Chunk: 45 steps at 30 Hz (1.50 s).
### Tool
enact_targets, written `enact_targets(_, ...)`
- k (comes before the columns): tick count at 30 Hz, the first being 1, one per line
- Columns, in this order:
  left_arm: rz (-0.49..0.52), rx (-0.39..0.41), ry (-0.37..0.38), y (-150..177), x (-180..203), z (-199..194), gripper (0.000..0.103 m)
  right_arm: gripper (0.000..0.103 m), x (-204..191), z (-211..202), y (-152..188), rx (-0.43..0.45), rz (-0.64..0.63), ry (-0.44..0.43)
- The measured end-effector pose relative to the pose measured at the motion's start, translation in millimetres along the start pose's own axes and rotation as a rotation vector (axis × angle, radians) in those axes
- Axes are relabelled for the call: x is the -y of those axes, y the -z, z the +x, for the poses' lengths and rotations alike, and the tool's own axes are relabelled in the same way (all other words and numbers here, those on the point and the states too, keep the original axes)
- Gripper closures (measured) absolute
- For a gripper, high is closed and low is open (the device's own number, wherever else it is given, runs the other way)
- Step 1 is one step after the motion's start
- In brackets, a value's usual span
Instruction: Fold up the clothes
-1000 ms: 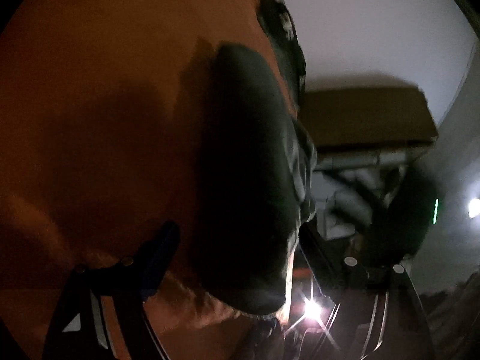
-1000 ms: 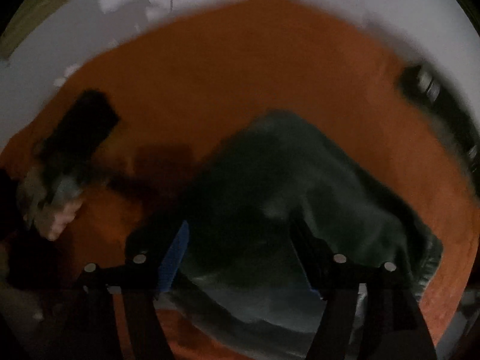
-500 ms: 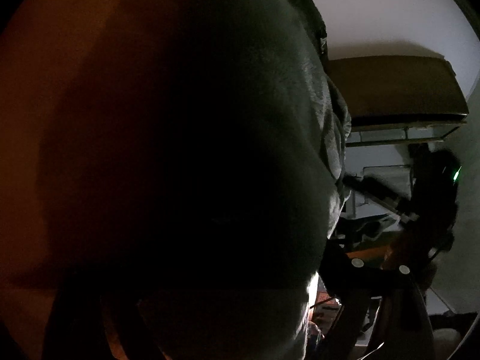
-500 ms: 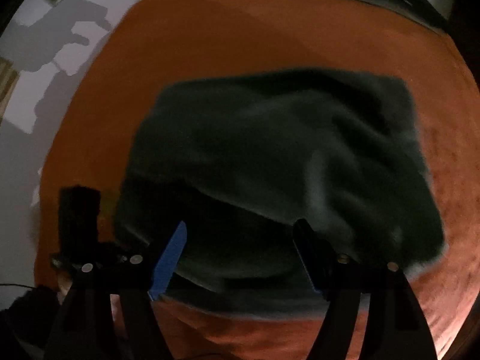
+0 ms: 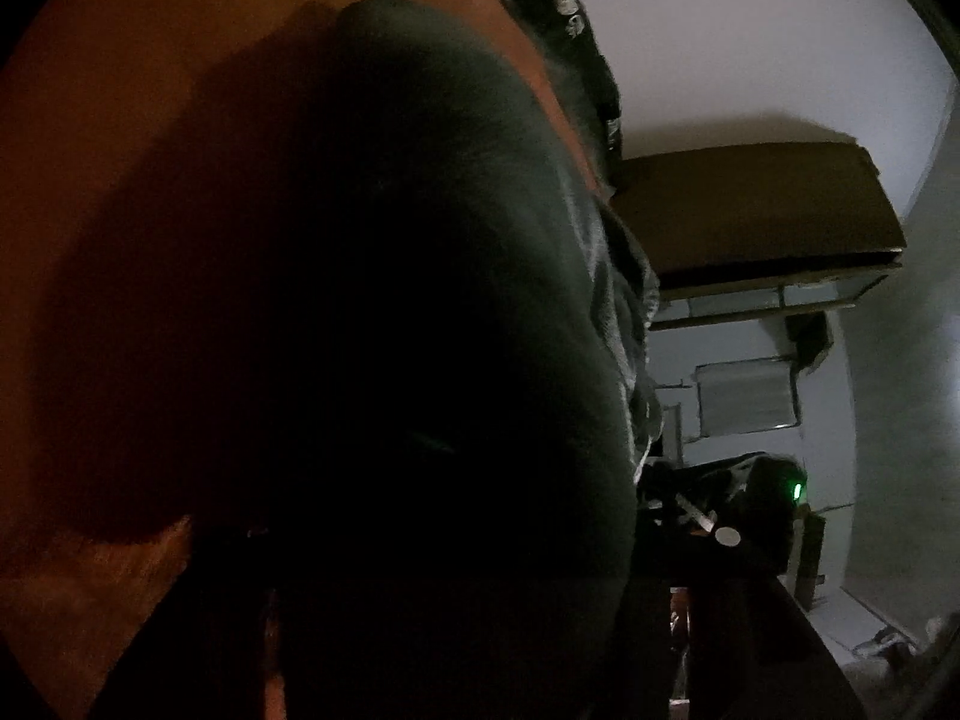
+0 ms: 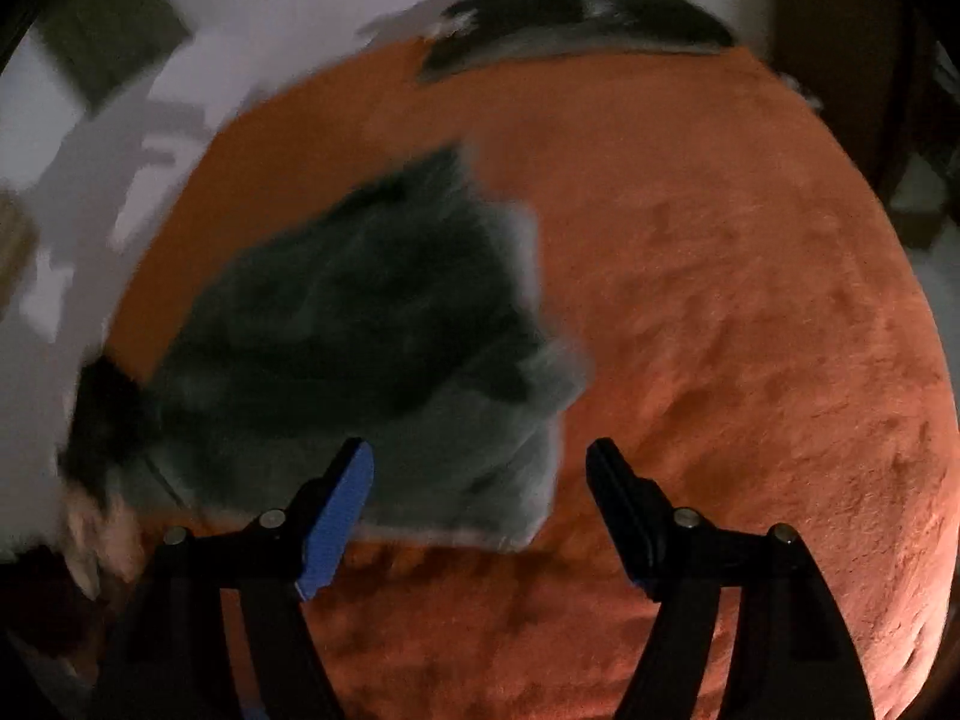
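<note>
**A:** Where is the garment, and which step is this?

**B:** The dark green garment (image 6: 360,336) lies bunched on the orange blanket (image 6: 720,312), filling the nine o'clock half of the right wrist view. In the left wrist view the same cloth (image 5: 420,300) fills the middle, hanging right in front of the lens. I judge this is mid-fold: one edge is being carried over.

**A:** The left gripper?

**B:** Its jaws are closing. Both fingers are lost in the dark at six o'clock, with cloth draped over where they should be, so I cannot tell whether the pads press on it.

**A:** And the right gripper (image 6: 480,468)?

**B:** Spread wide and empty. The blue pad (image 6: 336,516) at seven o'clock overlaps the garment's near corner in the view; the other finger (image 6: 624,510) at five o'clock sits over bare blanket. Nothing is pinched.

**A:** Anything else about?

**B:** Another dark piece of clothing (image 6: 576,18) lies at twelve o'clock on the blanket's far edge, well apart.

**A:** The next move?

**B:** Probably the left needs a sure hold before pulling the edge across, while the right comes down on the near corner to pin it or take it. The view is blurred, so that should be done with care.
</note>
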<state>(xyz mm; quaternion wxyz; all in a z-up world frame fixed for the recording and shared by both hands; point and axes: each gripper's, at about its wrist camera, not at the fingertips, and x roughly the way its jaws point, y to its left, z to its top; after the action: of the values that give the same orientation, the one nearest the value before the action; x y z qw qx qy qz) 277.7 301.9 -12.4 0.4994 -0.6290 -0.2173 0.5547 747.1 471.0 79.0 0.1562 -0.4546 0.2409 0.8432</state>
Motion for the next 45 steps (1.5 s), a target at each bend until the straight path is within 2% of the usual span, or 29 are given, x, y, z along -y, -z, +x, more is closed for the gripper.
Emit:
enact_targets(1, 0.012, 0.001, -0.004, -6.9, 2.7, -0.7, 0.059, 0.03, 0.8, -4.6, -7.5, 0.015, 0.012, -0.004)
enact_targets(3, 0.043, 0.013, -0.018, -10.4, 8.4, -4.2, 0.059, 0.03, -25.9, 5.7, -34.0, 0.001, -0.112, -0.023)
enact_targets(6, 0.08, 0.052, -0.062, -3.0, 15.5, -7.1, 0.059, 0.03, -87.8, 35.6, -59.8, -0.132, -0.234, -0.171)
enact_targets(8, 0.114, 0.07, -0.09, 6.5, 20.7, -16.2, 0.059, 0.03, -127.1, 62.9, -75.9, -0.238, -0.243, -0.257)
enact_targets(10, 0.135, 0.083, -0.109, 15.8, 22.4, -14.0, 0.059, 0.03, -168.0, 91.2, -88.7, -0.324, -0.205, -0.291)
enact_targets(14, 0.175, 0.14, -0.149, 32.8, 21.7, -13.9, 0.059, 0.03, -232.6, 144.3, -103.1, -0.532, -0.182, -0.225)
enact_targets(16, 0.213, 0.178, -0.177, 40.5, 23.8, -14.3, 0.059, 0.03, -261.4, 172.7, -116.6, -0.636, -0.199, -0.103)
enact_targets(18, 0.265, 0.212, -0.211, 47.0, 31.1, -14.4, 0.059, 0.028, -287.4, 190.5, -123.3, -0.688, -0.245, -0.01)
enact_targets(20, 0.332, 0.239, -0.255, 50.8, 44.8, -13.5, 0.059, 0.019, -314.5, 206.7, -124.1, -0.735, -0.321, 0.083)
enact_targets(22, 0.347, 0.253, -0.272, 59.2, 56.7, -10.1, 0.059, 0.019, -332.1, 220.0, -117.5, -0.771, -0.375, 0.196)
enact_targets(25, 0.367, 0.275, -0.288, 67.8, 63.3, -11.1, 0.059, 0.018, -347.3, 227.9, -113.5, -0.789, -0.404, 0.291)
enact_targets(26, 0.374, 0.277, -0.294, 73.5, 43.3, -25.6, 0.059, 0.017, -349.9, 230.5, -114.2, -0.798, -0.405, 0.305)
enact_targets(29, 0.38, 0.282, -0.306, 84.3, 41.0, -29.7, 0.059, 0.016, -361.6, 249.4, -114.6, -0.871, -0.37, 0.404)
enact_targets(31, 0.374, 0.289, -0.307, 86.2, 38.6, -38.0, 0.059, 0.014, -375.2, 262.2, -108.5, -0.906, -0.409, 0.489)
enact_targets(32, 0.374, 0.291, -0.311, 86.3, 48.1, -17.8, 0.059, 0.013, -382.0, 268.5, -105.5, -0.924, -0.429, 0.531)
enact_targets(36, 0.361, 0.299, -0.33, 87.0, 51.1, -13.2, 0.059, 0.012, -401.4, 293.6, -74.7, -0.931, -0.565, 0.743)
enact_targets(37, 0.351, 0.296, -0.329, 86.2, 50.6, -12.8, 0.059, 0.012, -403.7, 294.0, -71.7, -0.913, -0.585, 0.756)
enact_targets(38, 0.34, 0.293, -0.327, 85.3, 50.0, -12.4, 0.059, 0.021, -406.1, 294.4, -68.7, -0.895, -0.604, 0.769)
enact_targets(40, 0.31, 0.287, -0.31, 81.4, 45.0, -15.3, 0.059, 0.054, -408.1, 285.8, -77.2, -0.851, -0.61, 0.745)
enact_targets(41, 0.294, 0.285, -0.3, 79.4, 42.3, -16.9, 0.06, 0.06, -406.9, 277.0, -87.8, -0.831, -0.58, 0.688)
enact_targets(42, 0.293, 0.285, -0.289, 77.2, 44.1, -19.1, 0.06, 0.063, -405.6, 270.5, -94.8, -0.815, -0.564, 0.656)
enact_targets(45, 0.358, 0.314, -0.296, 78.2, 66.9, -37.2, 0.062, 0.068, -403.0, 222.4, -121.6, -0.71, -0.5, 0.457)
